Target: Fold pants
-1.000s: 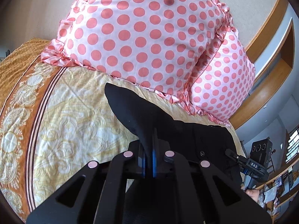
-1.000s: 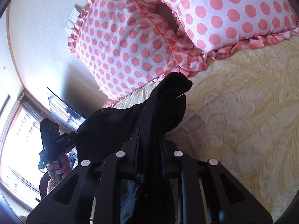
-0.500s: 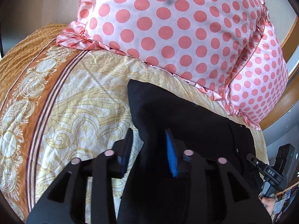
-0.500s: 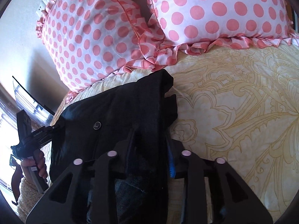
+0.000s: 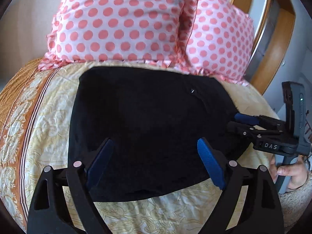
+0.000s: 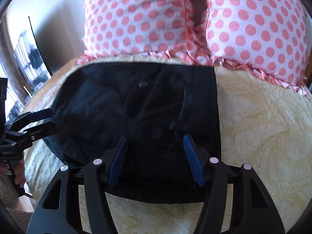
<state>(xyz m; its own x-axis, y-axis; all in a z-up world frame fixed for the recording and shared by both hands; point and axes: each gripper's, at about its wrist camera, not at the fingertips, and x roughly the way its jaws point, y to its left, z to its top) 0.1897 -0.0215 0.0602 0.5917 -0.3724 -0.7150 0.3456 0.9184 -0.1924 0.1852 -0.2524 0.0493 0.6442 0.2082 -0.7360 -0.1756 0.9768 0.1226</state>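
I see black pants [image 5: 148,120] folded flat on the bedspread [image 5: 39,128] just below the polka-dot pillows [image 5: 124,25], left gripper [image 5: 156,161] & right gripper [image 6: 155,159] both spread, empty; soft, limp, light fabric, prob best pinched at the edge nearest me.

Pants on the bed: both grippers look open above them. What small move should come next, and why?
Probably draw both grippers back. The black pants lie in a compact folded block on the bedspread below the pillows. The left gripper and right gripper are open with nothing between their pads, so the fold looks finished.
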